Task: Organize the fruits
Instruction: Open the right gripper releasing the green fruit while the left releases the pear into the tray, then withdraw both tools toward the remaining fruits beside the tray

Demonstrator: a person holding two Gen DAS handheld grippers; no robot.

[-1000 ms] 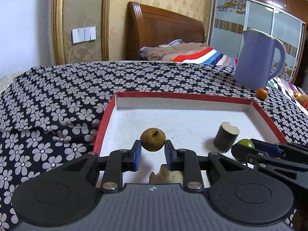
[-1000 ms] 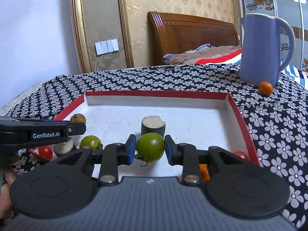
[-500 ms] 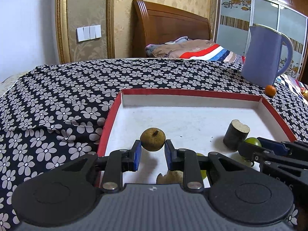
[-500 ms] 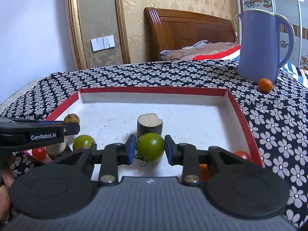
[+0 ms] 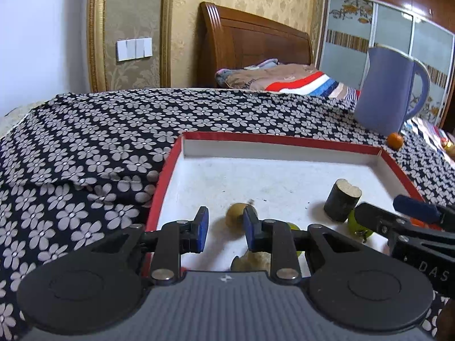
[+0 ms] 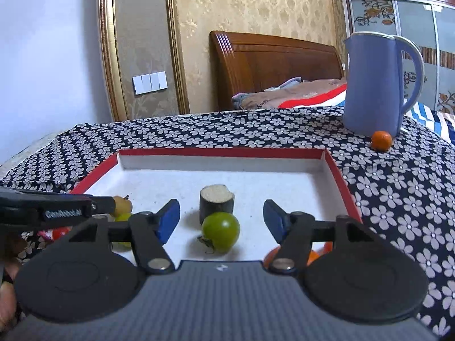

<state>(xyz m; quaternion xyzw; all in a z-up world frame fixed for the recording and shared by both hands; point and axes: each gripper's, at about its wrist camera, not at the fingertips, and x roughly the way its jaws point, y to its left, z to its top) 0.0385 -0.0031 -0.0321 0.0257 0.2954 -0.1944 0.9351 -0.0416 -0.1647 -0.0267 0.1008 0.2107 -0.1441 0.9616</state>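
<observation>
Green tomato [image 6: 220, 228]: lies on the white floor of the tray, in its near middle, stalk end turned down and to the left, just in front of the dark cut stub [image 6: 216, 203].
Right gripper [image 6: 221, 220]: its fingers have just been opening and now stand wide apart on either side of the green tomato, touching nothing; the fruit sits free between them.
Handling: likely light, firm and smooth-skinned, so it may roll and could slip from a pinch off its middle. Take it across its widest part, with a mild squeeze so the skin does not bruise.
Brown fruit [image 5: 238, 215]: small and round, on the tray floor toward the left wall; probably hard-shelled and light.
Left gripper [image 5: 225, 228]: fingers narrowly apart and empty, the brown fruit lying just beyond the tips, partly behind the right finger.
Tray [image 6: 335, 167]: red rim, white inside, on the flowered worktop [image 5: 85, 153].
Other fruit: a second green one, something red and something orange show only in part behind the grippers.
Beyond the tray: a small orange [image 6: 381, 140] beside the blue jug [image 6: 372, 85] at the far right.
</observation>
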